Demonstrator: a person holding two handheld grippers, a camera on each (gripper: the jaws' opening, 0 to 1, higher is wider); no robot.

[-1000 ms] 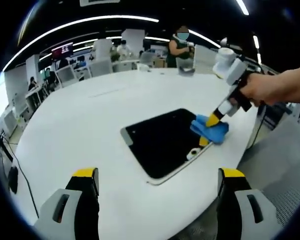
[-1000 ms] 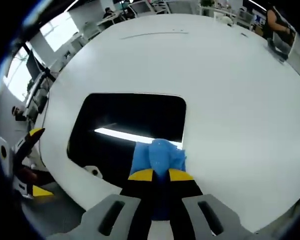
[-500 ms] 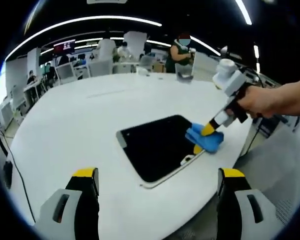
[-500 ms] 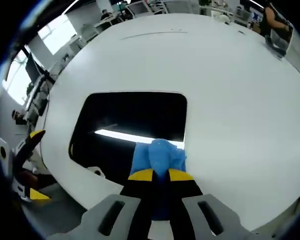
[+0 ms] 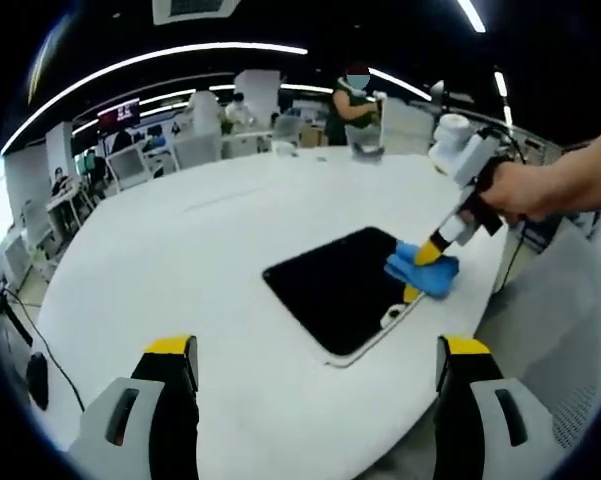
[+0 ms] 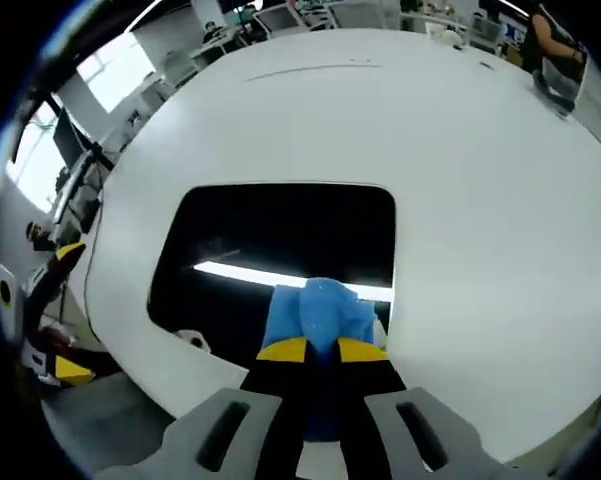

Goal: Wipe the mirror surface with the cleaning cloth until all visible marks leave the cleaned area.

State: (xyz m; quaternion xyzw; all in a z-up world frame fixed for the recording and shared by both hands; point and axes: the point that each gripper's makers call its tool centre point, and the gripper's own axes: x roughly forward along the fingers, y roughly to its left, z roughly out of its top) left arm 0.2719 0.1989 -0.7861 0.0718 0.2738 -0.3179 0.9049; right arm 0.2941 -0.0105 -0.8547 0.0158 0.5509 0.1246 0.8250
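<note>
A dark rectangular mirror (image 5: 342,288) (image 6: 280,250) lies flat on the white table (image 5: 170,270) near its edge. A blue cleaning cloth (image 5: 423,272) (image 6: 320,310) rests on the mirror's near corner. My right gripper (image 6: 321,352) (image 5: 420,270) is shut on the cloth and presses it to the glass; a hand holds it at the right of the left gripper view. My left gripper (image 5: 315,365) hangs open above the table edge, well short of the mirror, with nothing between its jaws. It shows at the left edge of the right gripper view (image 6: 50,320).
The round white table (image 6: 460,180) stretches wide beyond the mirror. A small white tab (image 5: 391,316) (image 6: 190,341) sits on the mirror's frame by the table edge. Desks, chairs and people stand in the background. A grey floor lies past the table's near edge.
The left gripper view has shifted, so the mirror sits further right in it. The cloth stays on the same mirror corner with the right gripper shut on it.
</note>
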